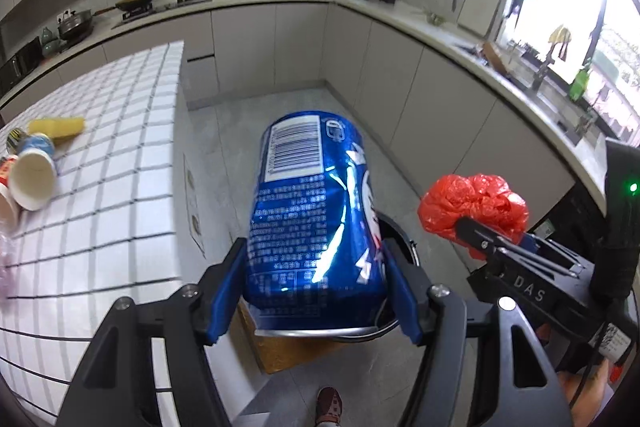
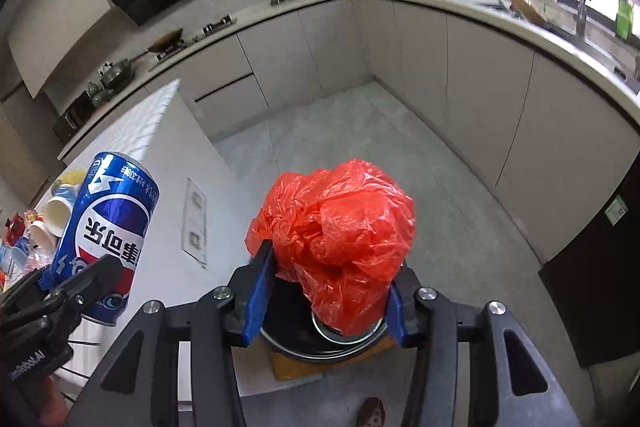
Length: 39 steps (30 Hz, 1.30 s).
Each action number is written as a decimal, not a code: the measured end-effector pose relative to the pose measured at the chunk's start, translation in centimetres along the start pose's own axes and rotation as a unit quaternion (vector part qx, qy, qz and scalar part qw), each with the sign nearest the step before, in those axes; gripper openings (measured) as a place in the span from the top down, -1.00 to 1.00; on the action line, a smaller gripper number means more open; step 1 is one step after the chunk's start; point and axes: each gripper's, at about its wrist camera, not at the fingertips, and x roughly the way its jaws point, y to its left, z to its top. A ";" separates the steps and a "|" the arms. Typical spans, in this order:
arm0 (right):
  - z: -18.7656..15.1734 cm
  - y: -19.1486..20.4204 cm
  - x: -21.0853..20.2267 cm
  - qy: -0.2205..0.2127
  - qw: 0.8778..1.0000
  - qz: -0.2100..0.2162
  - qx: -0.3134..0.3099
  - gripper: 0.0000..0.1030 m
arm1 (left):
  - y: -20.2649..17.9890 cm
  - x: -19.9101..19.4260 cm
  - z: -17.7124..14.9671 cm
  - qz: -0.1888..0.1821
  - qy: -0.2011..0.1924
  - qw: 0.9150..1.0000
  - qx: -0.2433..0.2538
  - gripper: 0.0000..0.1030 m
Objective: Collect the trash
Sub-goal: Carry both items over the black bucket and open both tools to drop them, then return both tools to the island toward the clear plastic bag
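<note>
My left gripper (image 1: 316,291) is closed on a blue Pepsi can (image 1: 316,207); the two blue pads press the can's lower body from both sides, and the can leans away from the camera with its barcode facing up. In the right wrist view the same can (image 2: 108,235) hangs just off the near right corner of the white tiled counter (image 1: 100,195), above the floor. Below the can I see the dark trash bin (image 1: 396,319) with its metal rim, standing on a brown wooden base. My right gripper (image 2: 324,291) is closed on a crumpled red plastic bag (image 2: 336,243), and the bag hangs directly above the bin opening (image 2: 292,327).

I judge the step in hand is the drop into the bin. To do it well, I would first bring the can fully over the opening, because from the left view only part of the rim shows under it. The bag seems already centred, so it can go first. I would lower each piece near the rim before I let go, since a can falling from high may bounce out. The two grippers are near each other, so I would release one at a time. On the left edge of the counter paper cups (image 1: 30,183) and a yellow packet (image 1: 58,127) wait for later.
</note>
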 end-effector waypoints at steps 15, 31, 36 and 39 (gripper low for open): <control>-1.8 -3.2 11.3 0.114 0.993 0.026 -0.032 -0.01 | -0.8 10.0 -3.6 0.057 0.116 0.991 -0.036 -0.32; 1.8 0.3 8.2 0.064 0.997 0.026 -0.034 -0.31 | 1.5 -1.6 0.7 0.043 0.033 0.996 -0.070 -0.46; 2.4 5.4 4.8 0.031 0.998 0.041 -0.047 -0.32 | 5.6 -8.1 0.0 0.054 -0.014 0.995 -0.082 -0.57; 1.9 9.1 3.0 0.019 0.997 0.052 -0.055 -0.32 | 10.0 -10.5 -0.9 0.075 -0.018 0.992 -0.099 -0.60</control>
